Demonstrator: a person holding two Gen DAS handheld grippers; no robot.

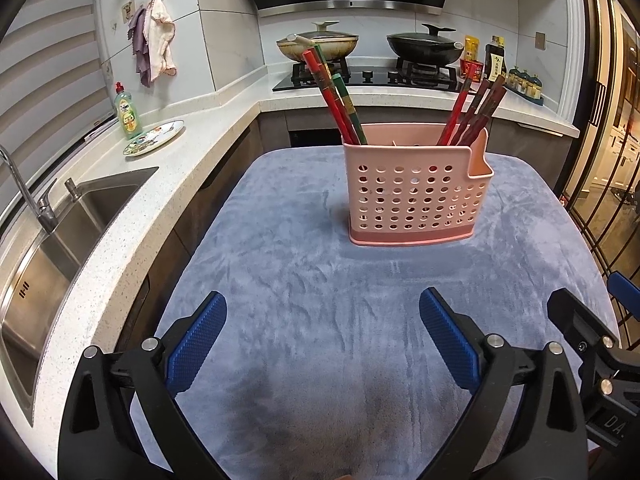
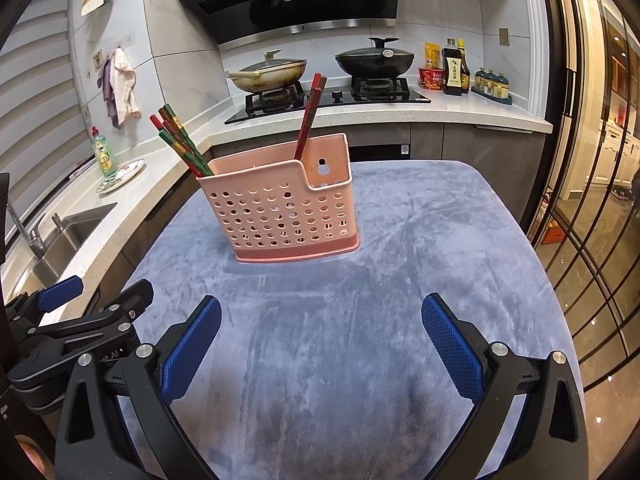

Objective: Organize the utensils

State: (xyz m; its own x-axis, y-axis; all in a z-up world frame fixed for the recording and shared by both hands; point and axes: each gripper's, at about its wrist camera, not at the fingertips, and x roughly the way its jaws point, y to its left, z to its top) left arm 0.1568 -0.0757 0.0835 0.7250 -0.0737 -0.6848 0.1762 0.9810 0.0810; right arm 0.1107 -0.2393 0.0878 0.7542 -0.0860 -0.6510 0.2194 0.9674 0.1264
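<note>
Inside holder point(image 1: 416, 196), chopsticks point(image 1: 340, 104) upright, splayed

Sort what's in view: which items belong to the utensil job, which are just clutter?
Job items:
- pink holder
- chopsticks at its left end
- chopsticks at its right end
- left gripper, open, empty
- right gripper, open, empty

Just lying about:
- dish soap bottle
- plate
- two lidded pans
- sauce bottles
- sink
- hanging cloths
</note>
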